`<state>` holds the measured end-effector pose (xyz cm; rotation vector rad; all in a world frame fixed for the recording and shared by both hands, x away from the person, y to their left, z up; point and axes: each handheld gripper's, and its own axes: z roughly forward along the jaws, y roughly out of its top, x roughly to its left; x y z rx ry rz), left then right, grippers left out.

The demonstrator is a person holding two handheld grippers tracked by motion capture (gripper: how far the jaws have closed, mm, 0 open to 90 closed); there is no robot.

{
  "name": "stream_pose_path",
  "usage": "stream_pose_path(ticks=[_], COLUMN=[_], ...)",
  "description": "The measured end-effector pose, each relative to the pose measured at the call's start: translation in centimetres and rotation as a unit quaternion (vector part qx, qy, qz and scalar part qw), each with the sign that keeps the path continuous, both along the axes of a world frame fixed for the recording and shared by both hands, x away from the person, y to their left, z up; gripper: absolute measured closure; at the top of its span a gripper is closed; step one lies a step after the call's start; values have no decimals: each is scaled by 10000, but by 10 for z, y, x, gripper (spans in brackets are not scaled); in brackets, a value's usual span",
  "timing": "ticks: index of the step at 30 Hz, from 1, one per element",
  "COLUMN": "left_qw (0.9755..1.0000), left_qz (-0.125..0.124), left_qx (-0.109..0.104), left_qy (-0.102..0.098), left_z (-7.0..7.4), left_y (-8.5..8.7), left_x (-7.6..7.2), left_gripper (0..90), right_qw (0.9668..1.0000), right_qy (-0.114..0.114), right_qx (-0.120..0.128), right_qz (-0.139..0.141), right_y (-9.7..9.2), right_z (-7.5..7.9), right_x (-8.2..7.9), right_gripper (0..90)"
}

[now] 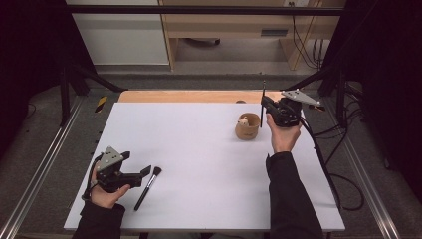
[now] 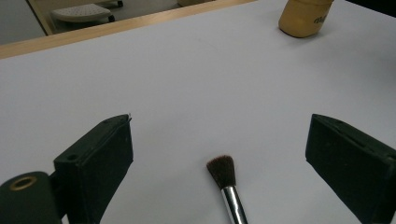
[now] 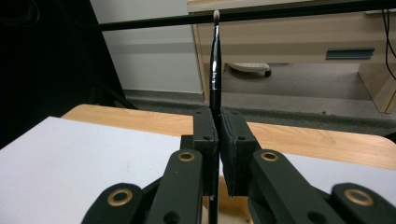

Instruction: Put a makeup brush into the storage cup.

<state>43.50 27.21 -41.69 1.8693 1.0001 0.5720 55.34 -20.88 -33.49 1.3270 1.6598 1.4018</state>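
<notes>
Near the table's front left corner, the left gripper [image 1: 145, 172] rests low in the person's left hand [image 1: 107, 191], its jaws spread wide and holding nothing. Just beside it, toward the middle of the table, lies a makeup brush [image 1: 147, 187] with a black handle, silver ferrule and dark bristles; in the left gripper view its bristle head [image 2: 222, 171] lies between the two open jaws, flat on the white table [image 2: 187, 84].

Toward the far right corner, the right gripper [image 1: 264, 103] is held up in the person's right hand [image 1: 283, 135], jaws clenched on a thin dark brush [image 3: 215, 70]. That thin brush stands upright, its small pale tip pointing up above the jaws in the right gripper view.

Just left of the right gripper, a round tan wooden cup [image 1: 248, 126] stands on the table near its far edge, with something pale inside that is too small to make out. A strip of bare wood [image 1: 189, 96] runs along the table's far edge, beyond the white surface.
</notes>
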Motion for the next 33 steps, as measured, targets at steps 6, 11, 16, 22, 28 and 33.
stream_pose_path(ticks=[6, 11, 16, 22, 28, 33], left_qw=[10000, 10000, 10000, 10000, 10000, 10000], left_qz=[3, 3, 2, 4, -13, -9], left_qx=[-1, -7, -14, -30, -26, -32], left_qy=[-7, -8, -4, -10, -1, -4], left_z=[0, 0, 0, 0, 0, 0], left_y=[0, 0, 0, 1, 0, 1], left_x=[0, 0, 0, 0, 0, 0], left_gripper=[68, 69, 69, 69, 69, 69], right_qw=[10000, 10000, 9999, 9999, 9998, 9998], right_qy=[-48, -53, -53, -40, -50, -51], right_qx=[-8, -12, 7, -1, -5, -31], right_qz=[-55, -83, -88, -138, -177, -212], right_y=[1, 3, 4, 6, 6, 7], right_z=[0, -1, -4, -8, -10, -14], right_x=[6, 13, 18, 25, 29, 34], right_gripper=[857, 857, 857, 857, 857, 857])
